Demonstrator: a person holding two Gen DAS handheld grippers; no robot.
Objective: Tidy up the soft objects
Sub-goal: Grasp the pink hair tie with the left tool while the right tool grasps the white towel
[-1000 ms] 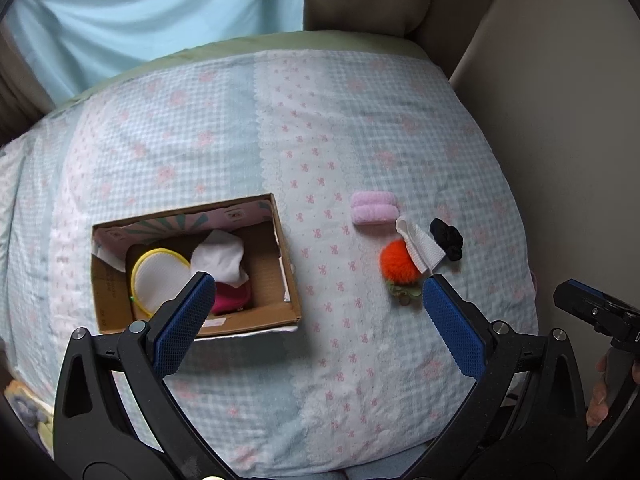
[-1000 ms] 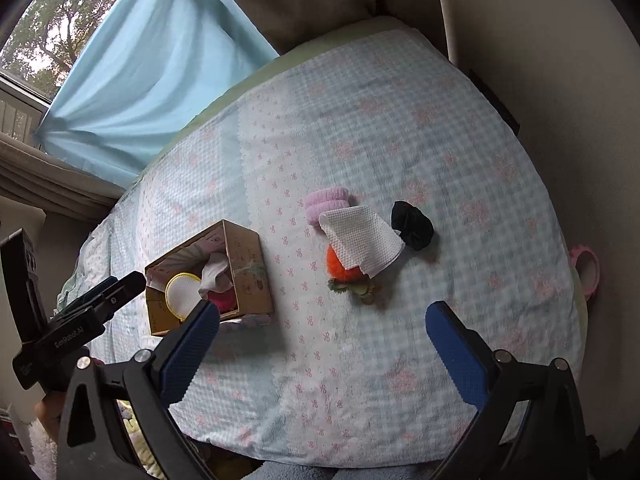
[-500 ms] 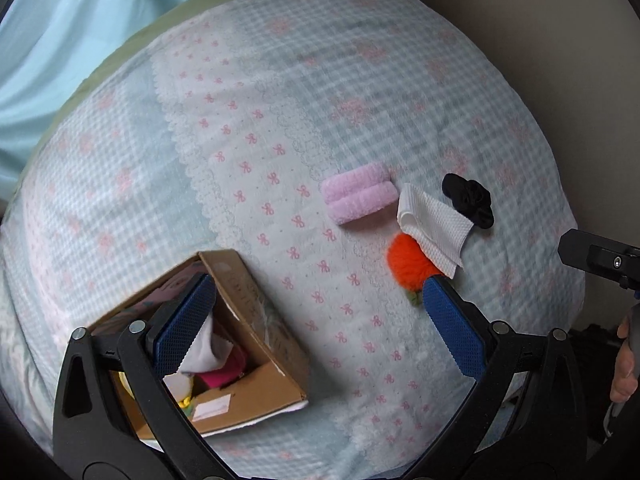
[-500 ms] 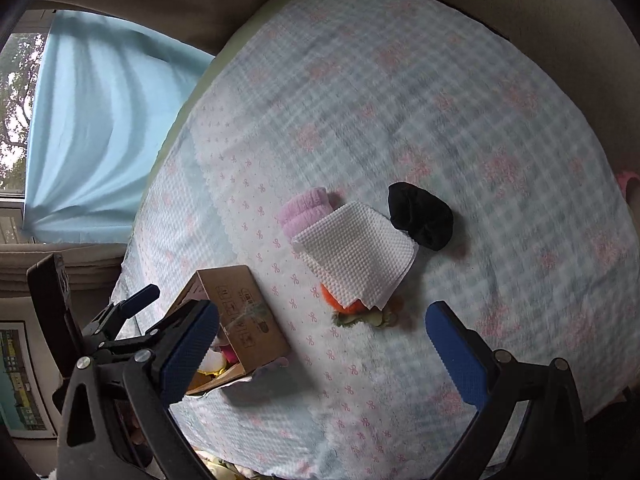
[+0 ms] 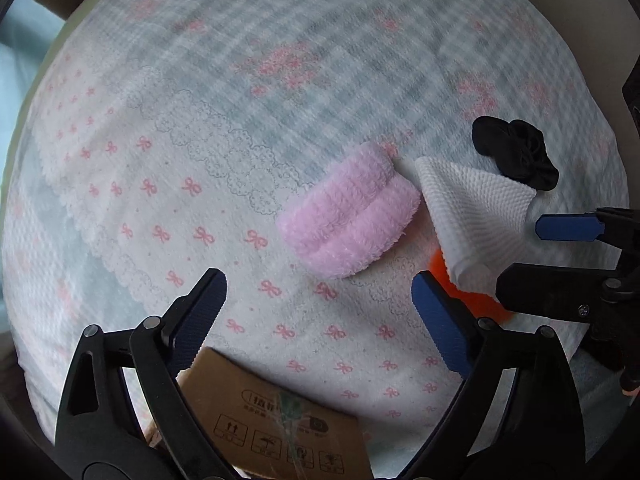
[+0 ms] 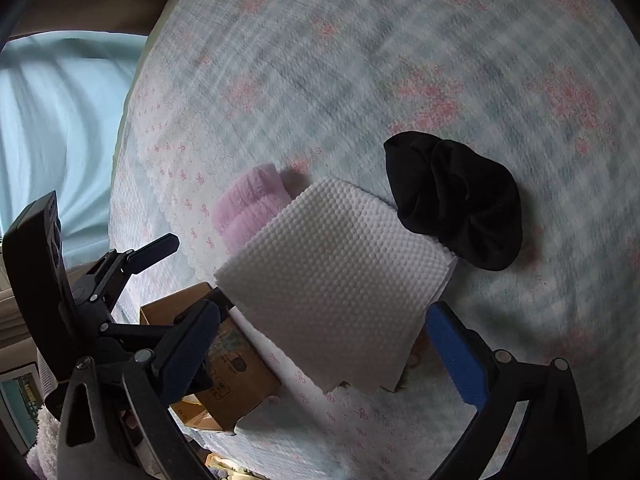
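Left gripper (image 5: 318,300): jaws wide apart and just closing a little, nothing between them but bedspread (image 5: 200,128), pointing down at it. Just beyond the jaws, slightly right: pink towel (image 5: 349,222), folded, lying flat. Right of that, touching or nearly so: white cloth (image 5: 476,216), draped over an orange plush (image 5: 478,300) showing beside the right finger. Farther right and far: black sock (image 5: 516,154), bunched, beside the cloth's far corner. At the near edge, under the jaws: cardboard box (image 5: 276,420), its printed side showing.

Right gripper (image 6: 324,356): jaws apart, holding nothing, hovering over the white cloth (image 6: 336,280), whose near edge sits between the fingers. Black sock (image 6: 460,208) far right of the cloth, pink towel (image 6: 252,204) far left, box (image 6: 224,372) near left by the left finger. Far left: blue curtain (image 6: 56,120).
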